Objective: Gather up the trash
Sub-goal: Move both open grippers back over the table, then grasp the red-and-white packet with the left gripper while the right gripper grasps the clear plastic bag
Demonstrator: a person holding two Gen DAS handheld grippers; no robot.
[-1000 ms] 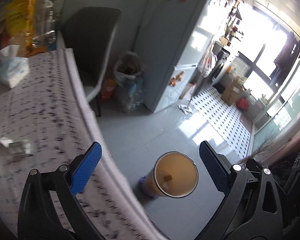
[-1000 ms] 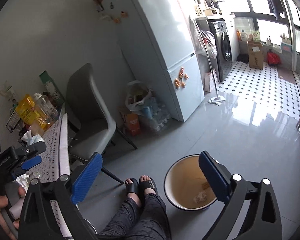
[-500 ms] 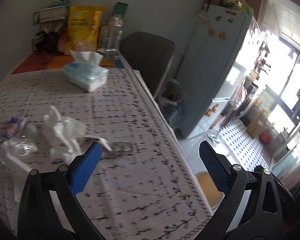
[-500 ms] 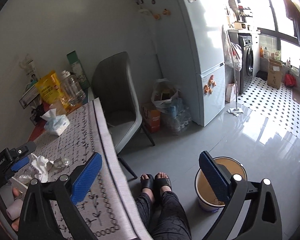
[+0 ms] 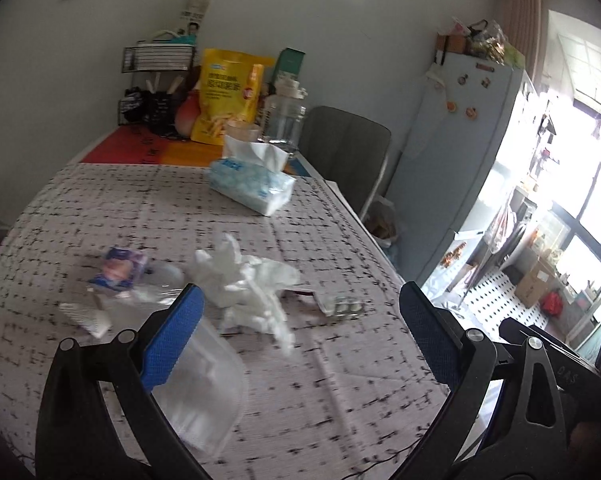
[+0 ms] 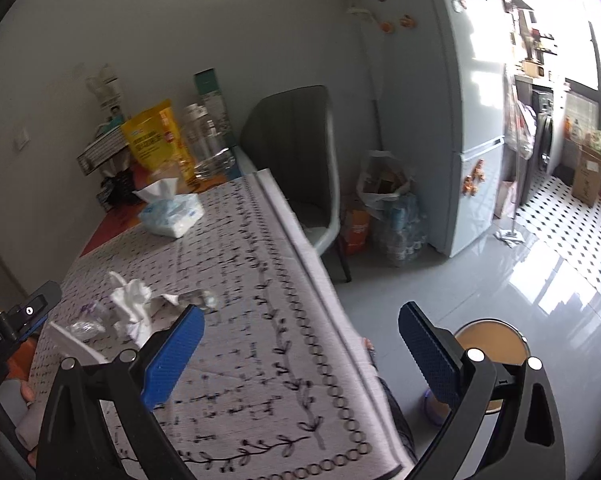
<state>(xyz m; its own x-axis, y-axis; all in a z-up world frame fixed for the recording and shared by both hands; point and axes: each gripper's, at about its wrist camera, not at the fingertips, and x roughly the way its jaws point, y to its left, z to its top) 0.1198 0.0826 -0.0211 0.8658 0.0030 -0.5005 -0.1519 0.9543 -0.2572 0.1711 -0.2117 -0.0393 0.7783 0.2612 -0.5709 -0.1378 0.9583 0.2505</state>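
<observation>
Trash lies on the patterned tablecloth [image 5: 100, 196]: a crumpled white tissue [image 5: 248, 284], a silver blister pack [image 5: 346, 307], a small purple wrapper [image 5: 118, 270], clear plastic film [image 5: 202, 388] and a white folded paper [image 5: 86, 318]. My left gripper [image 5: 300, 344] is open and empty above the table, just short of the tissue. My right gripper [image 6: 300, 354] is open and empty over the table's right edge. The crumpled tissue [image 6: 130, 306] and blister pack [image 6: 200, 298] show left of it. The trash bucket [image 6: 488, 356] stands on the floor at the right.
A tissue pack [image 5: 250, 184], yellow snack bag [image 5: 228, 96], clear jar [image 5: 282, 120] and black rack [image 5: 156, 84] stand at the table's far end. A grey chair [image 6: 296, 160], a bag of bottles [image 6: 392, 208] and a fridge [image 6: 440, 100] are beyond the table.
Both grippers have swung from the floor bucket back toward the table. The left one now faces the trash pile close up. Both stayed open and empty.
</observation>
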